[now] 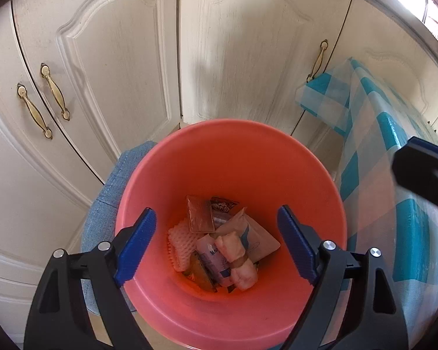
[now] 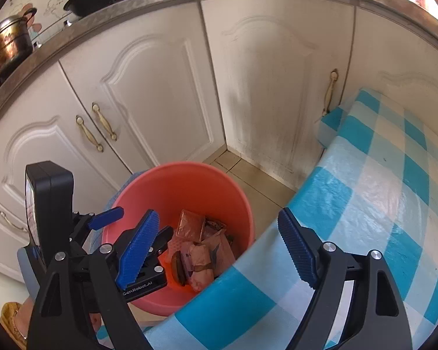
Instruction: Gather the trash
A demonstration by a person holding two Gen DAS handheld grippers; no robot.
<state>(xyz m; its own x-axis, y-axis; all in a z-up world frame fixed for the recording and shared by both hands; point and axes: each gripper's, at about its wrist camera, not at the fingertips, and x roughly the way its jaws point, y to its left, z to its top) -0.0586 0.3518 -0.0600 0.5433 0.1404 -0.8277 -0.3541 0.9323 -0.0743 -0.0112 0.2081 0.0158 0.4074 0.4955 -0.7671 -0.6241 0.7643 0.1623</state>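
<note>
Left wrist view looks straight down: the left hand-held gripper (image 1: pixel 216 242) hangs wide open and empty above the pink bucket (image 1: pixel 189 157), where wrappers and scraps (image 1: pixel 227 239) already lie at the bottom. Rightward, the right hand-held gripper (image 2: pixel 219 245) also gapes empty over the checkered desk (image 2: pixel 365 204), which shows no trash left. Collecting looks nearly finished.

Trash (image 1: pixel 222 242) in bucket (image 1: pixel 233 157) before cabinets (image 1: pixel 108 67)
</note>
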